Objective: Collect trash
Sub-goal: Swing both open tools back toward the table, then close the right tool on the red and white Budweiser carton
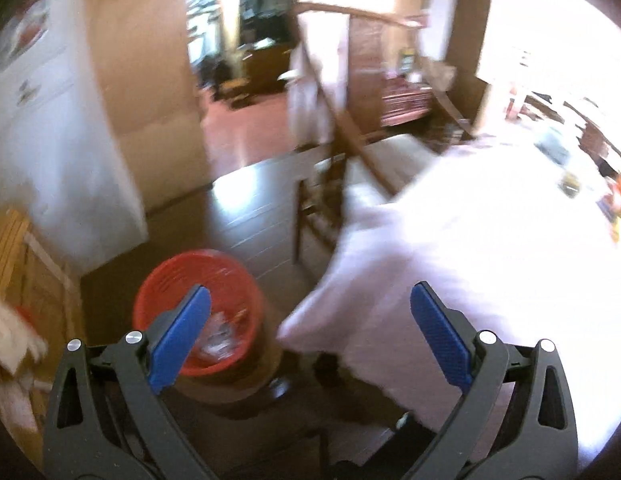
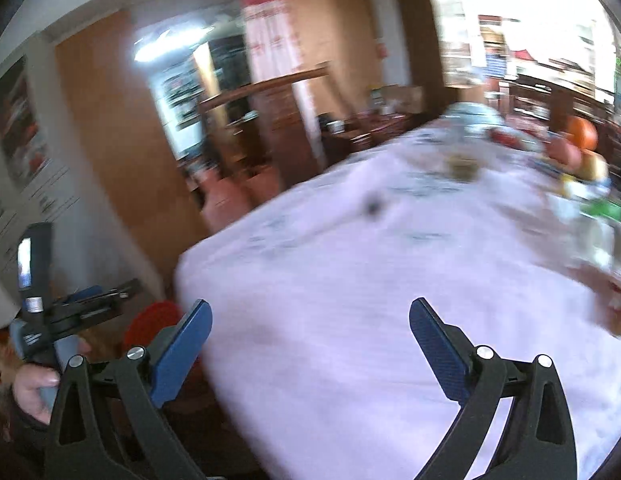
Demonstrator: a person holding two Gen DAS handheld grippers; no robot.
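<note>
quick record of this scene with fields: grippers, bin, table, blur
left gripper: open, nothing between its fingers
right gripper: open, nothing between its fingers
bin: red basket on the floor by the table corner, crumpled clear trash inside
table: white tablecloth; fruit and other items at the far end, near part bare
hand: holds the left gripper's handle, seen in the right wrist view
blur: both views smeared, small items unclear

Wrist views, downward, sharing tablecloth [image 1: 490, 240]
</note>
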